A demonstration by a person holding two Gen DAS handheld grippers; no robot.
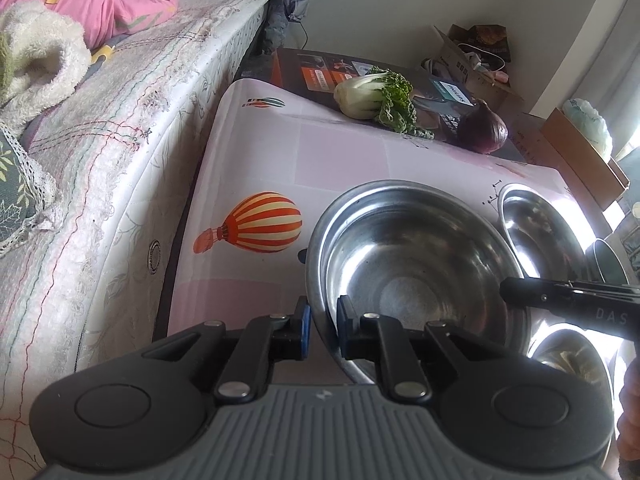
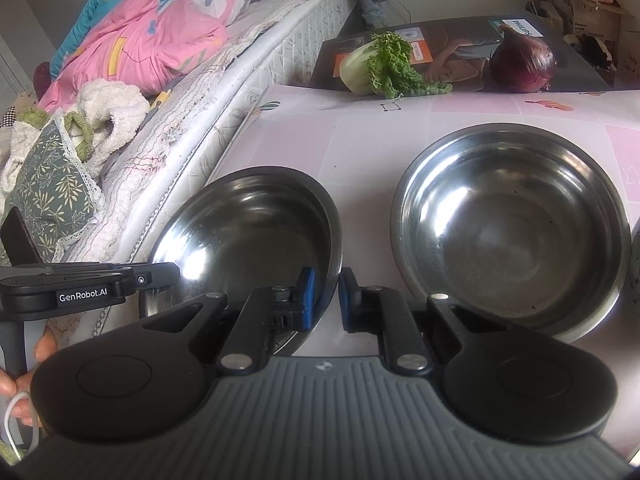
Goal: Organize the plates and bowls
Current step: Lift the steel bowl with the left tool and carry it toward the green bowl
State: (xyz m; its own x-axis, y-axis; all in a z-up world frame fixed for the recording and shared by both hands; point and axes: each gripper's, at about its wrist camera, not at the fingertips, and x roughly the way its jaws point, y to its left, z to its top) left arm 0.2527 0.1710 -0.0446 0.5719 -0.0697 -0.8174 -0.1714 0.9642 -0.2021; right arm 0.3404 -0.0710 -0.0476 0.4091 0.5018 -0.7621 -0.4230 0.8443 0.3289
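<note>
A large steel bowl (image 1: 416, 256) (image 2: 248, 224) sits on the pink balloon-print tablecloth (image 1: 340, 152) (image 2: 360, 140). My left gripper (image 1: 322, 316) is shut on its left rim, one blue pad outside and one inside. My right gripper (image 2: 326, 292) is shut on the opposite rim of the same bowl. Each gripper also shows from the side in the other view: the right gripper (image 1: 512, 292) and the left gripper (image 2: 168, 276). A second steel bowl (image 1: 536, 232) (image 2: 512, 232) stands empty just to the right. A third steel bowl (image 1: 576, 356) lies near the front right.
A bed mattress (image 1: 120, 140) with pink bedding runs tight along the table's left side. At the table's far end a leafy cabbage (image 2: 380, 64) and a red onion (image 2: 524, 64) rest on a dark printed box (image 2: 460, 44). Cardboard boxes (image 1: 584, 152) stand at the right.
</note>
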